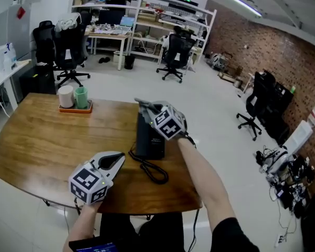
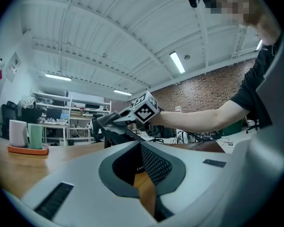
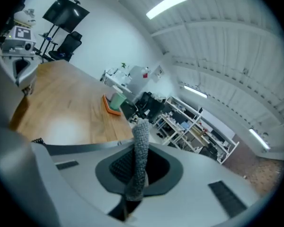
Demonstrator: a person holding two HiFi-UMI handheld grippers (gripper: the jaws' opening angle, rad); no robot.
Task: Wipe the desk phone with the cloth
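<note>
Desk phone (image 1: pixel 148 136) under right gripper (image 1: pixel 143 103) | right jaws clenched on cloth (image 3: pixel 141 148) | left gripper (image 1: pixel 117 159) closed, empty | tray (image 1: pixel 75 110) holds white cup (image 1: pixel 66 96), green cup (image 1: pixel 82 97)

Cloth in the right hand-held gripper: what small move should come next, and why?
Probably lower it onto the phone and drag it across the top. The right hand-held gripper is shut on the cloth and sits over the phone's far end; contact can't be confirmed.
</note>
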